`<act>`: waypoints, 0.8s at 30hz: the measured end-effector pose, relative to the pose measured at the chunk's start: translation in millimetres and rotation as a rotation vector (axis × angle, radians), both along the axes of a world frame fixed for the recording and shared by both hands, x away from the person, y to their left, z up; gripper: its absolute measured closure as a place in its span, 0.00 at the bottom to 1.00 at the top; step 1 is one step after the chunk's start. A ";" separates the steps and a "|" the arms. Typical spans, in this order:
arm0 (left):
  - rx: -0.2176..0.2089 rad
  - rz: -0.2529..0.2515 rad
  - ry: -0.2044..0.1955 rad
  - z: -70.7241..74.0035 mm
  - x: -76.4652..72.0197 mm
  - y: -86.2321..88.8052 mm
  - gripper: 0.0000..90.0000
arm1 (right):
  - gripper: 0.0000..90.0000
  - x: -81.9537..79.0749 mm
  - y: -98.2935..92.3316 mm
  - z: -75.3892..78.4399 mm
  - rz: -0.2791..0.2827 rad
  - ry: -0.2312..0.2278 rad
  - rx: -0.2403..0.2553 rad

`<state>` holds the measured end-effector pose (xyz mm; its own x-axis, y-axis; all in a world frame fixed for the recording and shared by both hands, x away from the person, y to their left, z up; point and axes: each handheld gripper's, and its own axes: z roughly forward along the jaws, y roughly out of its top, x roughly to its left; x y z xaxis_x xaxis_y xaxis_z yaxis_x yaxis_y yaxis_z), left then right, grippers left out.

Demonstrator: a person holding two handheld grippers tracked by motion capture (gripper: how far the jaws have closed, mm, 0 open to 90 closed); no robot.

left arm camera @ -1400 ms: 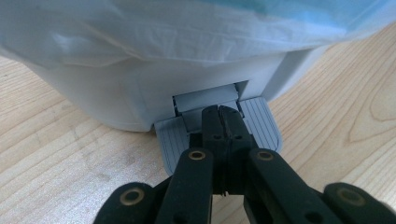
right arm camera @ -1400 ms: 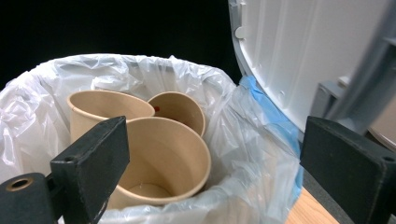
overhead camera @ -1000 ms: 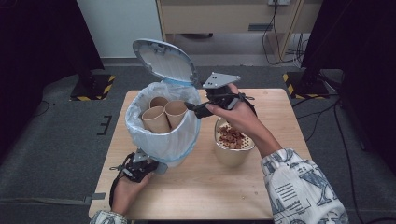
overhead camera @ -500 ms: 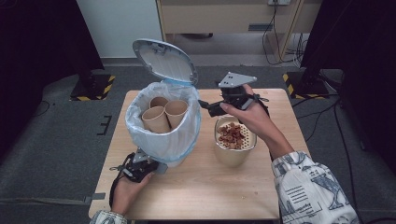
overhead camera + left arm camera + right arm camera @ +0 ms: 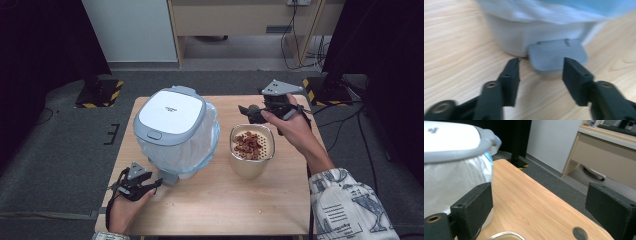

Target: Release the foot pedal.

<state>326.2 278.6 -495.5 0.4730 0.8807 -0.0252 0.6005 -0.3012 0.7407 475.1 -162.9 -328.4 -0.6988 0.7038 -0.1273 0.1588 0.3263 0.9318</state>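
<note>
The left hand [image 5: 125,210] comes in from the bottom edge, palm wrapped round the left tongs [image 5: 159,183], which lie low and point right and slightly forward. In the left gripper view their two black jaws stand well apart – they have just been opening – with nothing pressed between the pads. The right forearm, in a patterned sleeve [image 5: 350,207], reaches forward and left from the lower right corner; the right hand [image 5: 290,122] holds the right tongs [image 5: 242,108] raised and roughly level, pointing left. In the right gripper view their jaws stand wide apart – nothing between them
</note>
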 end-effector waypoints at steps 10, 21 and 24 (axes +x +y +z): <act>0.024 0.048 0.025 -7.0 8.2 9.6 0.16 | 0.09 -6.2 -47.5 -21.5 -0.125 0.019 0.003; 0.011 0.093 0.017 -12.1 13.8 18.8 0.08 | 0.08 -14.1 -80.7 -48.2 -0.224 0.048 0.000; 0.014 0.098 0.016 -13.1 14.4 21.5 0.08 | 0.08 -16.3 -88.2 -55.0 -0.249 0.056 0.005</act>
<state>340.7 300.1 -508.6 0.3844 0.9230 -0.0198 0.6391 -0.2506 0.7272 458.8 -251.1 -383.4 -0.5094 0.8559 -0.0891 0.2853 0.2657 0.9209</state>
